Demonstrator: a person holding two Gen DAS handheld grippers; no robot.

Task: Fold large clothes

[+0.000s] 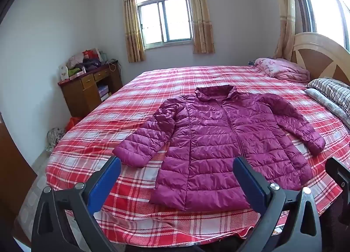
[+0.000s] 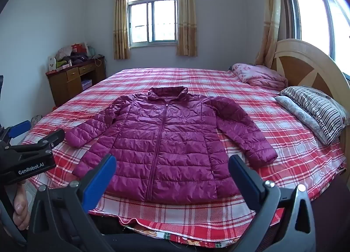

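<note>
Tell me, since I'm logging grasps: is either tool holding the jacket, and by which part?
Nothing is held. Both the left tool and right tool are open above the bed edge, short of the jacket.

Both hand-held grippers, left (image 1: 176,165) and right (image 2: 172,163), tilt downward, jaws apparently fully spread, empty.

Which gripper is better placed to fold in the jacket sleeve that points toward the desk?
Probably the left gripper: open, with that sleeve's cuff just beyond its fingers. The right gripper faces the jacket's hem.
</note>
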